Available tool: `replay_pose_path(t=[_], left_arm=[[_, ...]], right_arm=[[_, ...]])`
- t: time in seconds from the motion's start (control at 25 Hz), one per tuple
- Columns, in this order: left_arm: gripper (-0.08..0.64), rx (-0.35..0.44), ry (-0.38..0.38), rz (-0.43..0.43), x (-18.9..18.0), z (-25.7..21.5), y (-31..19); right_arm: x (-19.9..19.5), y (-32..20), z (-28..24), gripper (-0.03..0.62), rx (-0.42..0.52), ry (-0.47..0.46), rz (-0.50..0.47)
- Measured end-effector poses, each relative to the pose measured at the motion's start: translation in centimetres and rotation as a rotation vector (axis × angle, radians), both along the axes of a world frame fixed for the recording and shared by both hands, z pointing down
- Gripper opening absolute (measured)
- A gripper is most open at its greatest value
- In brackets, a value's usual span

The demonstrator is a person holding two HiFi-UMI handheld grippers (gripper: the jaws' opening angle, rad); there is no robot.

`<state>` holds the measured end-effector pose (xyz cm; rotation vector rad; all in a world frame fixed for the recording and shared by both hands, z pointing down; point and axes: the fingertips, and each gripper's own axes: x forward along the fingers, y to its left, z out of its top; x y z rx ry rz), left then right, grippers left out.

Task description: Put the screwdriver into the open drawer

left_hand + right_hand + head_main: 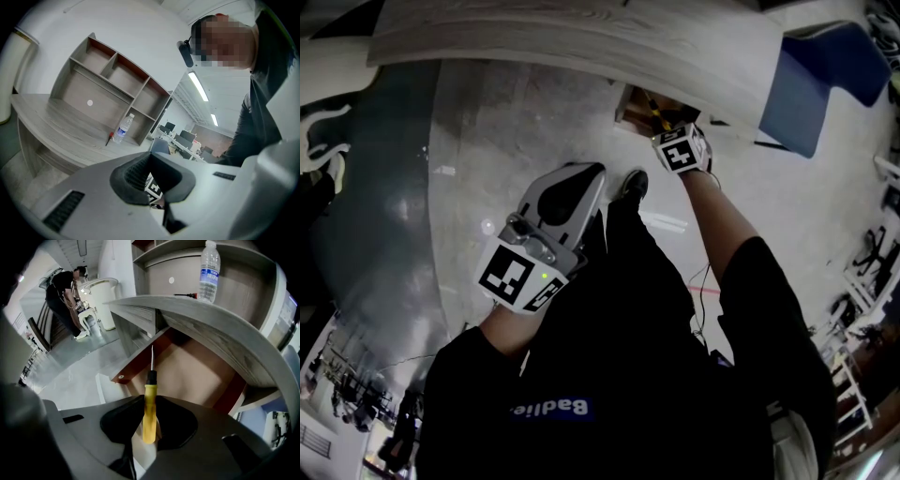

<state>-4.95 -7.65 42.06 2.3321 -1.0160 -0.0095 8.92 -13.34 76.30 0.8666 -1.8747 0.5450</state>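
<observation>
Since the right gripper (152, 400) has its jaws clamped on the yellow handle of the screwdriver (149, 414), with the thin shaft pointing ahead and down toward the open drawer (201, 373), the step in hand looks like the lowering and release. The drawer stands pulled out beneath the desk top (206, 322), and its brown floor shows bare beyond the tip.

To do this well, the tool should go down inside the walls. The shaft now lines up close to the rim at the drawer's near left corner, so a small shift to the right and farther in would give more room. The desk edge overhangs the far part of the drawer, so the gripper's body is best held on the near side with only the tool reaching in. Lowering until the tip is near the floor, then laying the handle flatter before the jaws part, should stop the screwdriver from bouncing or rolling out.

The left gripper (150, 155) hangs well back to the left, its jaws together on nothing, and has no part here. A water bottle (208, 270) stands on the desk, away from the drawer.
</observation>
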Motion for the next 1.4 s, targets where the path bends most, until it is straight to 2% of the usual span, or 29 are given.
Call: replay_pose_path(t=[0.16,0.44,0.68,1.4], left_arm=[[0.002,-0.011,-0.003,0.003,-0.1,0.6,0.1],[0.002,-0.015,-0.001,0.032,1.0,0.9,0.2],[0.002,-0.017,-0.007,0.051,1.4,1.0,0.4],[0.002,-0.027,-0.02,0.074,1.5,1.3,0.6]], right_arm=[[0.3,0.1,0.8,0.098,-0.041,-0.036,0.098],[0.9,-1.2,1.0,0.098,-0.024,-0.087,0.239],[2.2,-1.1,1.8,0.098,-0.052,-0.113,0.401],[3.4,-2.2,2.9,0.098,-0.085,-0.155,0.654]])
